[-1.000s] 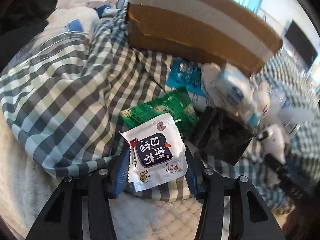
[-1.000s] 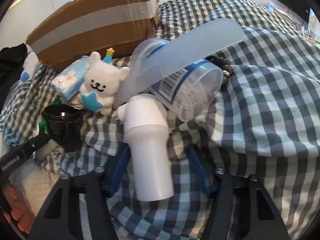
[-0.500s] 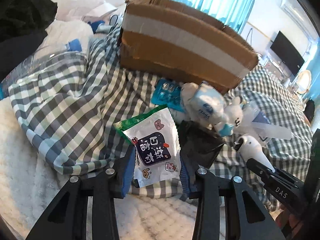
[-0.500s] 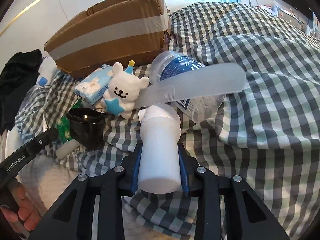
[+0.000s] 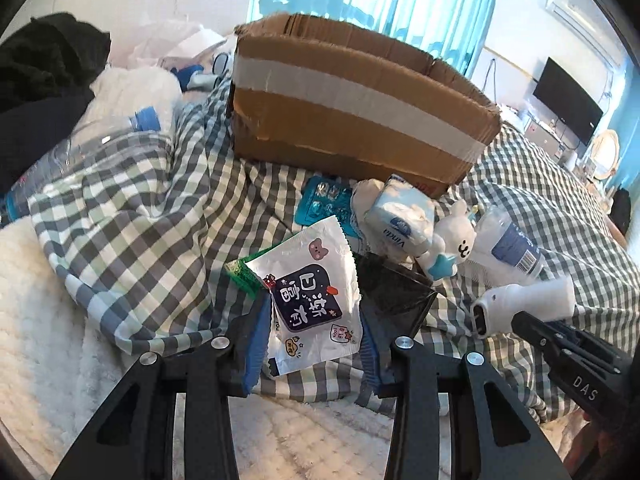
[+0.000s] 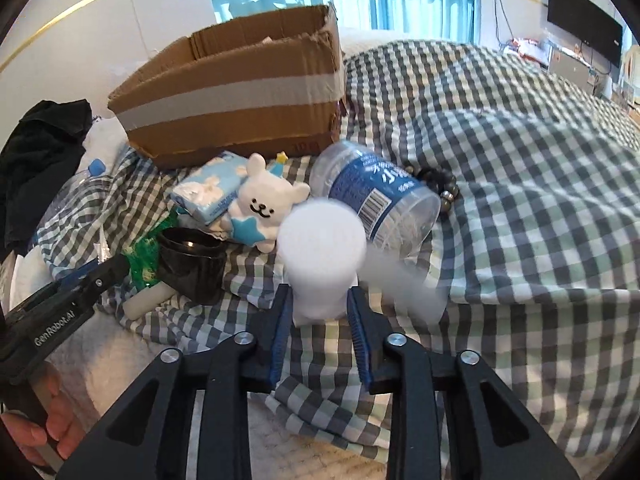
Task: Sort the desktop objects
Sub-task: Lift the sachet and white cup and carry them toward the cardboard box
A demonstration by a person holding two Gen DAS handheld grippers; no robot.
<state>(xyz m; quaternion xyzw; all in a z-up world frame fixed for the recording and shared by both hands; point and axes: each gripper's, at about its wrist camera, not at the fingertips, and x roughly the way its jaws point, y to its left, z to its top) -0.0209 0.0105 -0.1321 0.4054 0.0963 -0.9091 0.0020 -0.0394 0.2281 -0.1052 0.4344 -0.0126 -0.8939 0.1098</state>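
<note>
I hold both picks, left gripper (image 5: 314, 338) pinching the white printed snack sachet (image 5: 312, 300), right gripper (image 6: 320, 314) closing on the white plastic handle (image 6: 320, 264); next I carry them to the taped brown cardboard box (image 6: 236, 92) at eleven o'clock.

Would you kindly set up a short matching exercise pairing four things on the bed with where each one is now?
Things:
1. snack packet
2. white tube
3. bead bracelet
4. cardboard box

Places:
A. behind the clear bottle
B. between the left gripper fingers
C. at the back, open-topped
D. between the right gripper fingers

Pairs: 1-B, 2-D, 3-A, 4-C
</note>
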